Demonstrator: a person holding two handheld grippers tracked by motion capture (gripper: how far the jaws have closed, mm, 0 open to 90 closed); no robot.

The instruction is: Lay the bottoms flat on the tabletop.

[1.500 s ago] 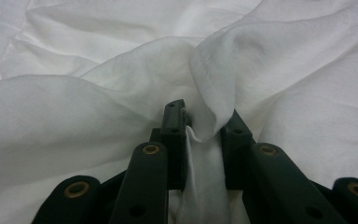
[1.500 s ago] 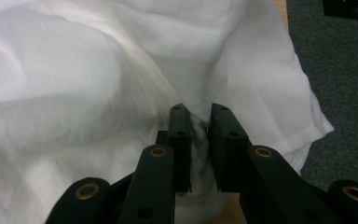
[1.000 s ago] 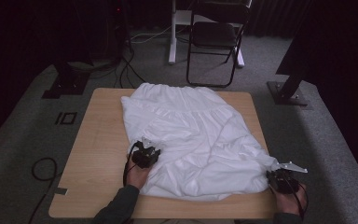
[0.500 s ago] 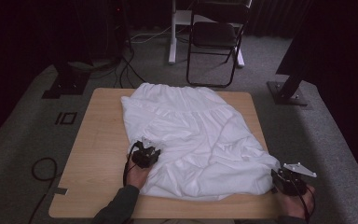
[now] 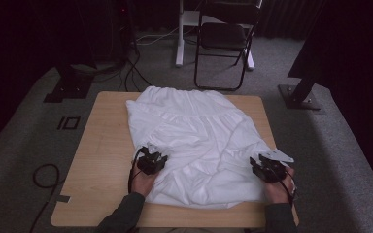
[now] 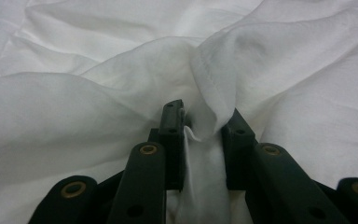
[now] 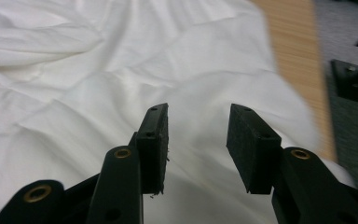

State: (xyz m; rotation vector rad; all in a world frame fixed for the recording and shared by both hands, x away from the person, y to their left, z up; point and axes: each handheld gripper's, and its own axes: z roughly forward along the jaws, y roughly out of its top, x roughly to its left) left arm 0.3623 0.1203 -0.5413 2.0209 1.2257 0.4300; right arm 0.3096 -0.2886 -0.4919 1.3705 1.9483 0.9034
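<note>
White garment [image 5: 194, 141] is spread on the wooden table [image 5: 102, 160], long axis running from the near right corner to the narrower far end, probably the waistband. Left gripper [image 6: 200, 128] pinches a fold at its near-left edge; right gripper [image 7: 196, 140] gapes empty over the near-right hem.

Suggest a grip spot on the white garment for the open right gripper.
Probably the hem corner of the white garment at the table's near right edge, from the person's side: it lies flat there, just ahead of the right gripper. The left gripper already pinches a fold.
</note>
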